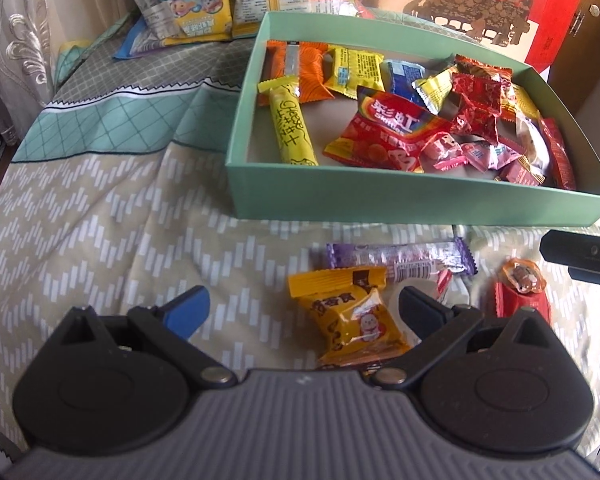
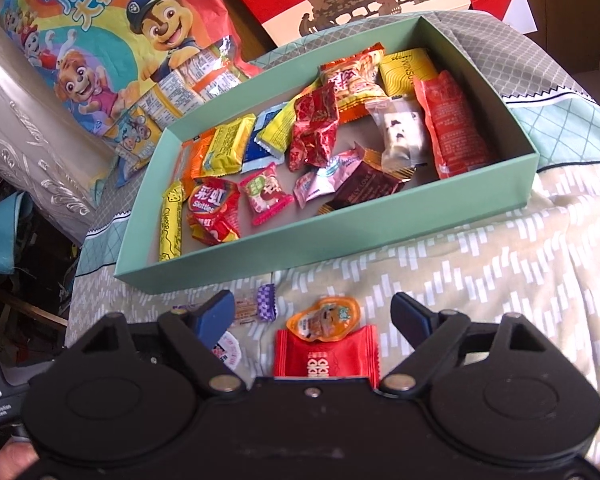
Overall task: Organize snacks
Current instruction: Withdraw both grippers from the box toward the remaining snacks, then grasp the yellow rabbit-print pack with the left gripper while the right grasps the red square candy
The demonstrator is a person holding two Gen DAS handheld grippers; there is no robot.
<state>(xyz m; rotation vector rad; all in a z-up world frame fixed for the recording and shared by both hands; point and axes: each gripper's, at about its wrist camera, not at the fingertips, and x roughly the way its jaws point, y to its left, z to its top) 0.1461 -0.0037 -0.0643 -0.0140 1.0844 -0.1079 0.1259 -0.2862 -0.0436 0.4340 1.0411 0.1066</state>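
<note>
Mint box point(image 2: 340, 240) of snacks lies beyond both unclenched hand-held grippers point(image 1: 304, 312) point(image 2: 314, 312), empty-jawed.

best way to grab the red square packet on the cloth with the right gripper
Grip the red square packet across its flat middle, coming down from above with one finger outside each straight side edge. It lies flat on the cloth between the open fingers of the right gripper. The orange jelly cup overlaps its far crimped edge, so I would stay on the near half to avoid pinching both.
</note>
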